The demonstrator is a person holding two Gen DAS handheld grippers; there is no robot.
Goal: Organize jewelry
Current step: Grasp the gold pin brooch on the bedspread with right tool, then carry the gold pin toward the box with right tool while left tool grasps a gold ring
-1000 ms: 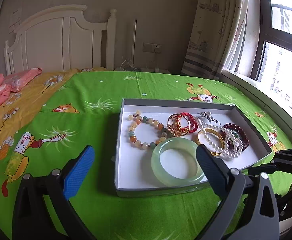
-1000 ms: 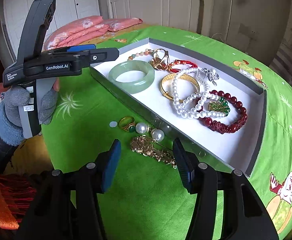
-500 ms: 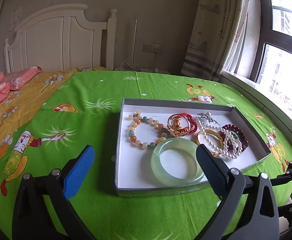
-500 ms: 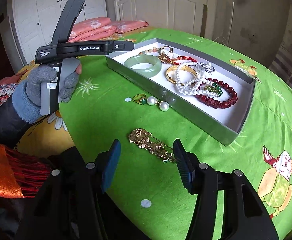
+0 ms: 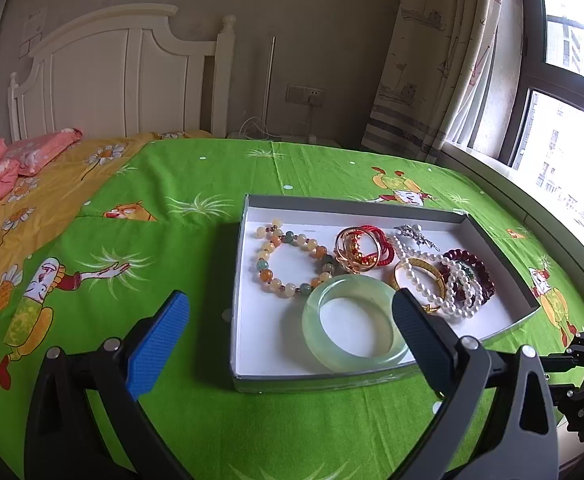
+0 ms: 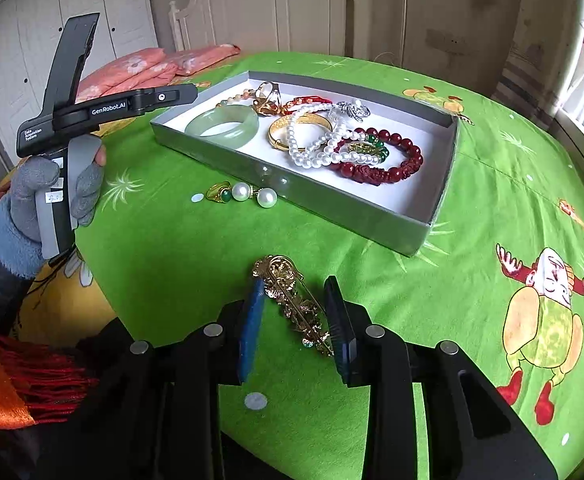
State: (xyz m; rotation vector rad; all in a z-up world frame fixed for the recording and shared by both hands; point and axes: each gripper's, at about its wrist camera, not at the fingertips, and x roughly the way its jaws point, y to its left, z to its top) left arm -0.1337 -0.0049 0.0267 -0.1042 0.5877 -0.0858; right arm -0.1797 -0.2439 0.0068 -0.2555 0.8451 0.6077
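The right gripper (image 6: 295,312) has narrowed since a moment ago, its jaws now bracketing the gold brooch (image 6: 292,300) on the green bedspread (image 6: 180,248) without clearly clamping it. The left gripper (image 5: 292,320) stays wide open and empty, hovering before the grey tray (image 5: 315,382) of bracelets.

Gold brooch (image 6: 293,302) btwn right tool (image 6: 295,324) pads, on green sheet (image 6: 471,240)

Daylight from the window (image 5: 563,128), blown out to white glare, lights both fisheye views evenly, the grey tray (image 5: 248,382) casting a soft shadow leftward on the green bedsheet (image 5: 172,200), while edges bow into dark vignetted corners and the headboard (image 5: 124,80) stays dim.
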